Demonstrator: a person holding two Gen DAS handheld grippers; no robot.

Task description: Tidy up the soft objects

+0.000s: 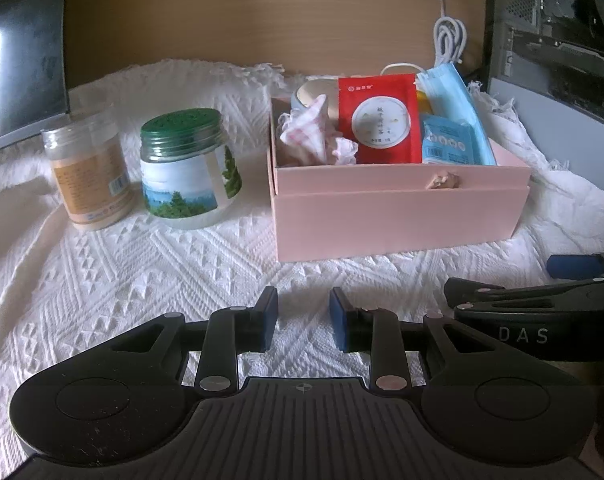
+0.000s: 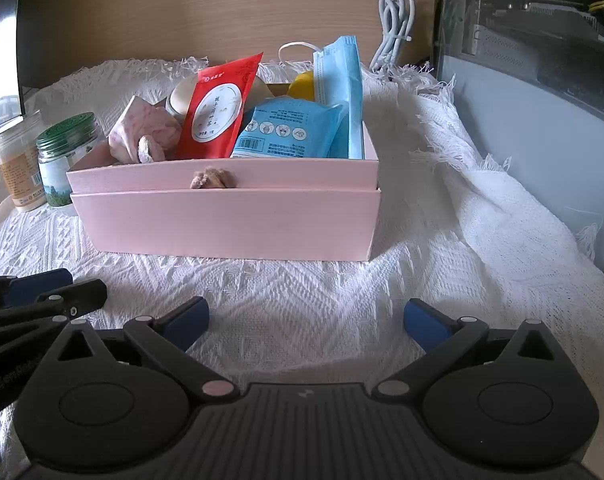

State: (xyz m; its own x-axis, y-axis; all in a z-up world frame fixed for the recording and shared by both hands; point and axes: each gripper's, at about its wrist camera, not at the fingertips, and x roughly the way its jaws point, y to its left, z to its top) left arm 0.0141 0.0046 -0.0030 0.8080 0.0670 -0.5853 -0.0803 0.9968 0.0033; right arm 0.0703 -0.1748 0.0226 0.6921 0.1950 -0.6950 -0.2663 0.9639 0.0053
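A: Looking from the right wrist, the pink box (image 2: 226, 220) is seen at twelve o'clock on the white woven cloth (image 2: 441, 240). The soft things are already packed in it: a pink checked cloth (image 2: 142, 132) at ten o'clock, a red pouch (image 2: 218, 112) in the middle, a blue wipes pack (image 2: 286, 128) and blue face masks (image 2: 341, 92) at two o'clock.

B: And the tongs?

A: The right tongs (image 2: 305, 322) are spread wide with nothing between them. The left tongs (image 1: 303, 318) are partly open, and nothing is pinched there either.

B: What could go wrong?

A: The red pouch and the masks are standing tall above the rim, so they could probably be knocked over or pulled out if the box is entered carelessly. The green-lidded jar (image 1: 188, 168) and the clear jar (image 1: 88, 172), at ten o'clock from the left wrist, could be tipped by a wide sweep.
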